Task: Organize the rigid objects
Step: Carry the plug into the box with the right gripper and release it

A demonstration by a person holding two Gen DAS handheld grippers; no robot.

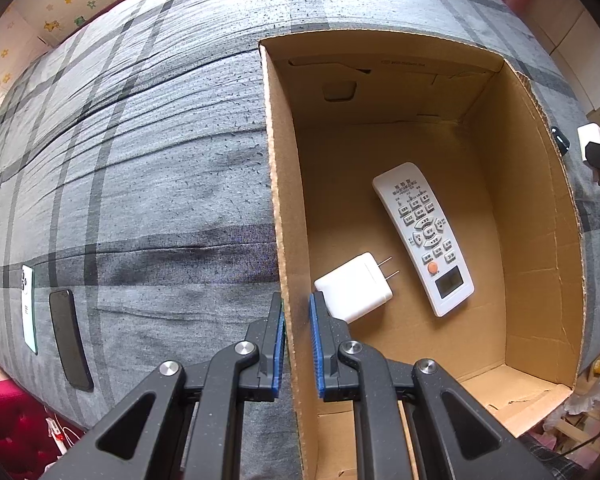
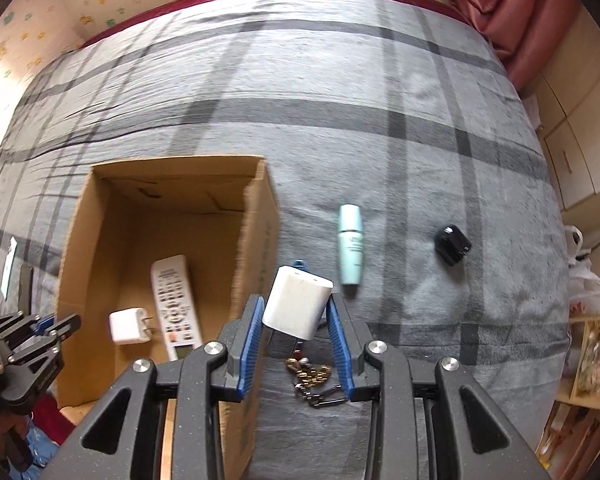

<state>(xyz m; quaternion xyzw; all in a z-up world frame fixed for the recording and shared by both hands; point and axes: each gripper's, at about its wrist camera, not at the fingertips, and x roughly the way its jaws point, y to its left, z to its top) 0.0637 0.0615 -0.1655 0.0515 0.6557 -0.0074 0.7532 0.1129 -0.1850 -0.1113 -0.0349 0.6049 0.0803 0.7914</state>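
An open cardboard box (image 1: 540, 208) (image 2: 260, 208) lies on the grey plaid bed. In it lie a white remote (image 1: 424, 236) (image 2: 175, 304) and a white plug charger (image 1: 354, 286) (image 2: 129, 326). My left gripper (image 1: 296, 312) (image 2: 54, 324) straddles the box's left wall, jaws narrowly apart and empty. My right gripper (image 2: 296, 316) is shut on a second white charger (image 2: 298, 307) (image 1: 590, 136), held above the bed just right of the box.
Right of the box on the bed lie a teal bottle (image 2: 350, 244), a black charger (image 2: 452, 245) and a keychain (image 2: 312, 376). Two phones (image 1: 70, 336) (image 1: 29, 312) lie left of the box. A pink curtain and cabinets stand at the right.
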